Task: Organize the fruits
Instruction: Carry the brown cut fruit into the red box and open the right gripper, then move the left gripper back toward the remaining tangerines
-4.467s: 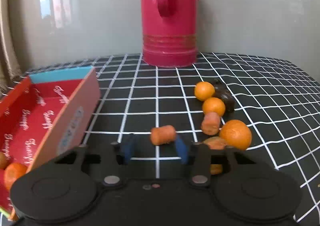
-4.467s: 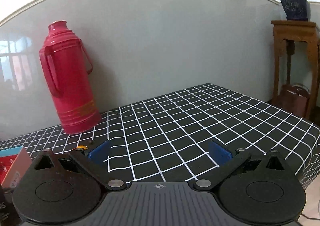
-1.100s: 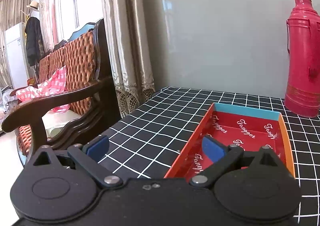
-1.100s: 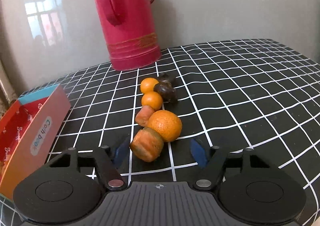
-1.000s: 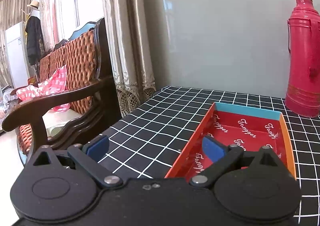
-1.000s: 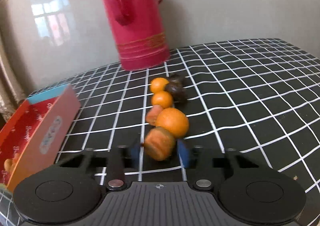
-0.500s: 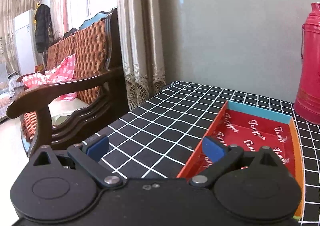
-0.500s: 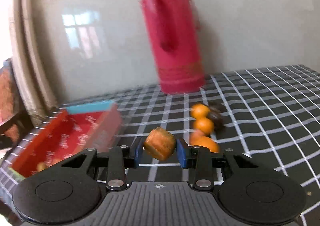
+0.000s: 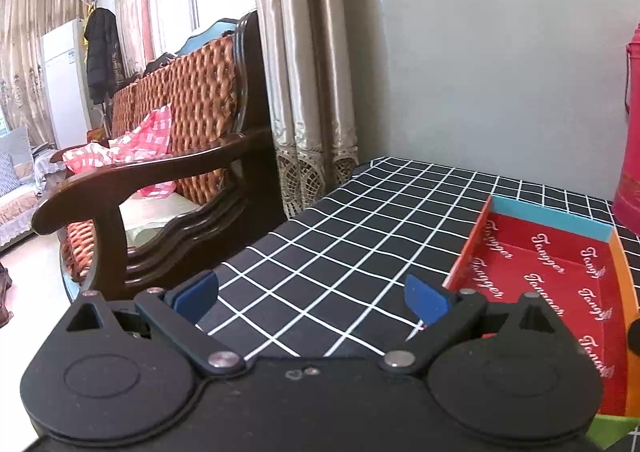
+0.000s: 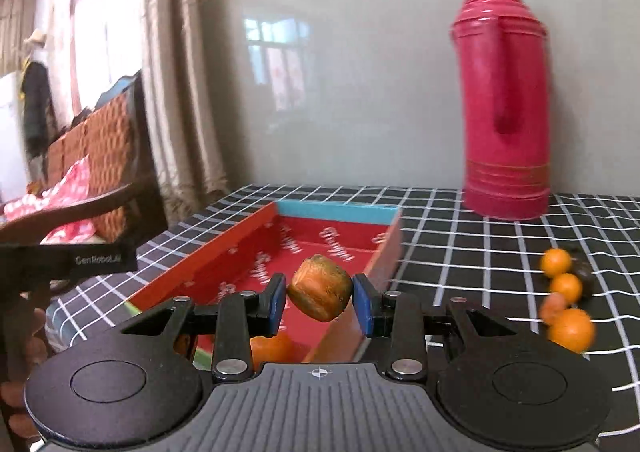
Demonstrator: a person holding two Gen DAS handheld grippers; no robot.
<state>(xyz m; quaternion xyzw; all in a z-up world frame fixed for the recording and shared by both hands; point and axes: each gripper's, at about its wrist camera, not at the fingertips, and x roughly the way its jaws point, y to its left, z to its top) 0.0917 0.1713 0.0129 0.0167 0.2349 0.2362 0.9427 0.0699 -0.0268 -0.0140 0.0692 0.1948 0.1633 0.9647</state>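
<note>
My right gripper (image 10: pixel 320 299) pinches the stubby brown-orange fruit (image 10: pixel 320 288) mid-frame; I'd release low inside the red cardboard tray (image 10: pixel 224 252). Left gripper (image 9: pixel 312 296) spread, empty.

Red thermos (image 10: pixel 504 100) upright near the table's (image 9: pixel 360 252) far edge by the grey wall, wicker armchair (image 9: pixel 172 156) and beige curtain (image 9: pixel 304 72) beyond its left edge

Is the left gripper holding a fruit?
No, the left gripper is open, with only the tablecloth between its fingers.
</note>
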